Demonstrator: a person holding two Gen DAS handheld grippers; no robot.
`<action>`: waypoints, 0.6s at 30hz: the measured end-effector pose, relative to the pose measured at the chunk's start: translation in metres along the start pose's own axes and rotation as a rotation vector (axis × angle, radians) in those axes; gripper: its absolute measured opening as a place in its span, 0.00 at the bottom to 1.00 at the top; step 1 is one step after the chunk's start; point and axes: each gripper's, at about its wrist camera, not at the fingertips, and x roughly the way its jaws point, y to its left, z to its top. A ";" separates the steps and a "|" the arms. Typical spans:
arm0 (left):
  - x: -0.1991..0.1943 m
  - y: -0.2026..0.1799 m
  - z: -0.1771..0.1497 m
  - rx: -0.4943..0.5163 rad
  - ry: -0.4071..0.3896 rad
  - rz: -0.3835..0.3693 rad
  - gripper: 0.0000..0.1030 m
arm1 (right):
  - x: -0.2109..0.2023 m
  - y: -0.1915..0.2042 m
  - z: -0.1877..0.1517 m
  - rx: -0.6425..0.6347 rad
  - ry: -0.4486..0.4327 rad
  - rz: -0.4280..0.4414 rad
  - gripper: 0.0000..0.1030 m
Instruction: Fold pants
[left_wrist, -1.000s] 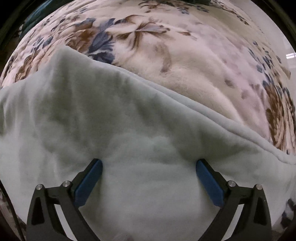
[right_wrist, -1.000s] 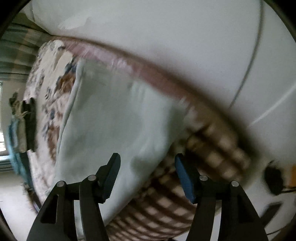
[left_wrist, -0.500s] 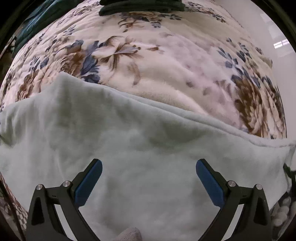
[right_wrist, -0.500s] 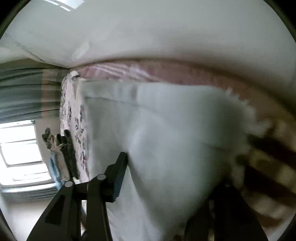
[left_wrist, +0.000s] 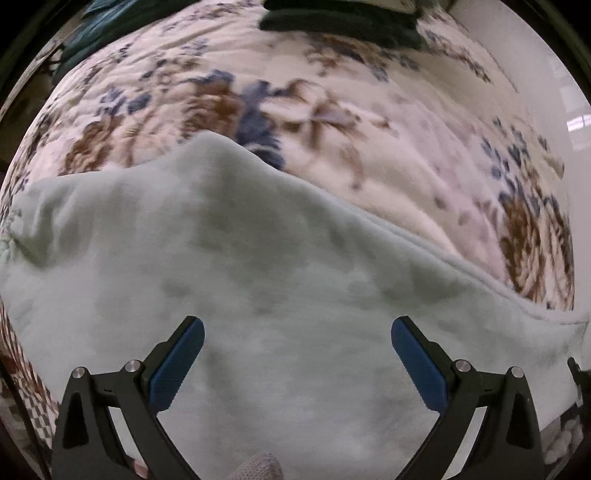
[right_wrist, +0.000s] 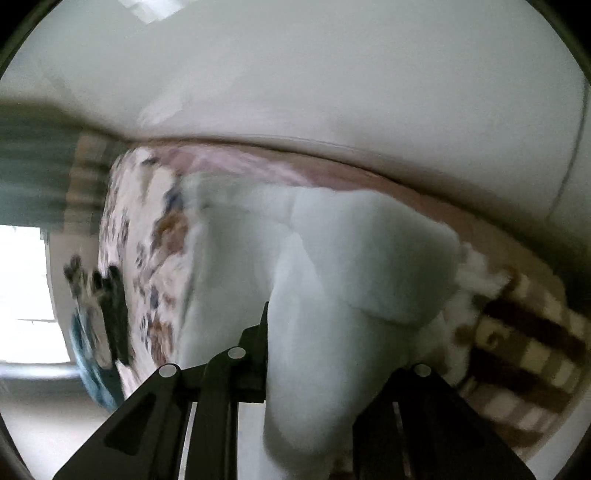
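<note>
The pale mint fleece pants (left_wrist: 258, 277) lie spread on the flowered blanket. My left gripper (left_wrist: 297, 347) is open just above the pants, with its blue pads (left_wrist: 177, 363) wide apart and nothing between them. In the right wrist view my right gripper (right_wrist: 314, 369) is shut on a bunched edge of the pants (right_wrist: 351, 277), and the cloth hides its pads. That held edge is lifted off the bed, with the cloth sloping down from it to the blanket.
The flowered blanket (left_wrist: 369, 122) covers the bed beyond the pants. A dark folded garment (left_wrist: 340, 22) lies at its far end. A brown checked cloth (right_wrist: 524, 354) lies at the bed's edge by the white wall (right_wrist: 332, 74). A window (right_wrist: 26, 295) is at left.
My right gripper closed on the pants' edge and tilted up, lifting the cloth. My left gripper stayed open and drew back, so more blanket shows beyond the pants.
</note>
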 end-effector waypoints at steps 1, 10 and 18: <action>-0.006 0.007 0.001 -0.011 -0.005 -0.012 1.00 | -0.017 0.012 -0.003 -0.051 -0.020 -0.012 0.20; -0.044 0.072 -0.008 -0.027 -0.020 -0.031 1.00 | -0.081 0.197 -0.107 -0.421 -0.159 -0.069 0.20; -0.069 0.191 -0.018 -0.095 -0.007 0.001 1.00 | -0.008 0.320 -0.293 -0.789 -0.095 -0.148 0.19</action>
